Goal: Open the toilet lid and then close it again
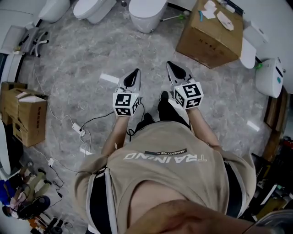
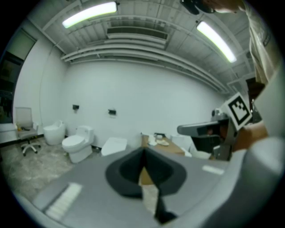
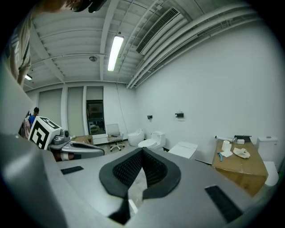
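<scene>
Three white toilets stand along the far wall with their lids down: a square-lidded one [image 1: 145, 13] [image 2: 114, 145] [image 3: 185, 149], a middle one [image 1: 93, 8] [image 2: 76, 143] [image 3: 151, 140] and a rounded one [image 1: 52, 9] [image 2: 53, 132] [image 3: 134, 135]. My left gripper [image 1: 134, 73] [image 2: 143, 153] and right gripper [image 1: 170, 66] [image 3: 142, 152] are held side by side in mid-air above the marble floor. They point toward the toilets, well short of them. Both are shut with nothing between the jaws.
A large cardboard box [image 1: 210, 33] [image 2: 162, 144] [image 3: 242, 164] with paper items on top sits right of the toilets. More white fixtures [image 1: 270, 75] line the right side. An office chair [image 1: 34, 41] [image 3: 115, 136], another box [image 1: 27, 116] and floor cables [image 1: 78, 129] lie to the left.
</scene>
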Tool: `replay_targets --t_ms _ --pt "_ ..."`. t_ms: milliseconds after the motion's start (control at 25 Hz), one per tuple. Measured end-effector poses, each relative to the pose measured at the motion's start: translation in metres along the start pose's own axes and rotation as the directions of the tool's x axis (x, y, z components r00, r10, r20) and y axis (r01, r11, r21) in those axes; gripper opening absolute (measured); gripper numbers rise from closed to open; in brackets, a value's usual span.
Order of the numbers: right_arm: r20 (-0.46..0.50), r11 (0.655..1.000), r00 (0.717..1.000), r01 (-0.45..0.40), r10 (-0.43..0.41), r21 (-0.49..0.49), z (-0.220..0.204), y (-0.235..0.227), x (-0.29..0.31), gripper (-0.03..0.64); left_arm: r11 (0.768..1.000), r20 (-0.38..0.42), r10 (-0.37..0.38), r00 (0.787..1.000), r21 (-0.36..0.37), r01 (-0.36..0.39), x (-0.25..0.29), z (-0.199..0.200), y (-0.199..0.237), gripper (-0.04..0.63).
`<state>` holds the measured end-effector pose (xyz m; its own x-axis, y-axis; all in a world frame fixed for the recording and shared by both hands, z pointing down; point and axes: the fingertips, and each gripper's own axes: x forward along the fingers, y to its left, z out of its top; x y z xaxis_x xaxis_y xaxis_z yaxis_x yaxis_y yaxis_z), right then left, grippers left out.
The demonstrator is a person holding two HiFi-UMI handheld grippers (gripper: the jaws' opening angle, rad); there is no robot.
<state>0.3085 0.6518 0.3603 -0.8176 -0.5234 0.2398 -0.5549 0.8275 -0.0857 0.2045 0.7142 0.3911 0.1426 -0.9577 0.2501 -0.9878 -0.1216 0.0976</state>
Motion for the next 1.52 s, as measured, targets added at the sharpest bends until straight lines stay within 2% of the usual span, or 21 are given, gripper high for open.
replay_targets --t_ms 400,560,720,1000,1160,1240,1400,1520 --pt "0.063 1.0 0.998 -0.011 0.01 0.026 0.02 -0.1 0.055 0.011 0.995 0.016 0.102 0.995 0.012 -0.102 0.087 0.052 0.036 0.002" --pt "0.037 0.998 0.999 -0.042 0.04 0.04 0.015 -0.139 0.075 0.011 0.991 0.006 0.126 0.992 0.053 -0.127 0.126 0.061 0.034 0.002" --pt "0.004 0.996 0.997 -0.083 0.083 0.043 0.003 -0.165 0.099 0.011 0.988 -0.016 0.152 0.988 0.002 -0.152 0.151 0.055 0.036 0.002" --pt "-0.025 0.989 0.99 -0.138 0.14 0.051 -0.001 -0.174 0.136 0.011 0.978 -0.056 0.203 0.978 -0.04 -0.205 0.17 0.05 0.061 0.002" --pt "-0.042 0.988 0.988 -0.145 0.148 0.06 -0.002 -0.17 0.156 0.011 0.981 -0.05 0.189 0.981 -0.032 -0.19 0.179 0.055 0.075 0.002" --pt "-0.053 0.989 0.989 -0.139 0.142 0.053 -0.001 -0.169 0.168 0.011 0.981 -0.048 0.183 0.982 -0.051 -0.186 0.185 0.054 0.089 0.002" --pt "-0.076 0.994 0.991 -0.102 0.106 0.05 0.001 -0.169 0.196 0.011 0.985 -0.044 0.15 0.988 -0.085 -0.153 0.198 0.052 0.117 0.002" --pt "-0.075 0.997 0.995 -0.067 0.069 0.036 0.012 -0.167 0.223 0.011 0.99 -0.027 0.113 0.993 -0.077 -0.115 0.209 0.059 0.143 0.002"
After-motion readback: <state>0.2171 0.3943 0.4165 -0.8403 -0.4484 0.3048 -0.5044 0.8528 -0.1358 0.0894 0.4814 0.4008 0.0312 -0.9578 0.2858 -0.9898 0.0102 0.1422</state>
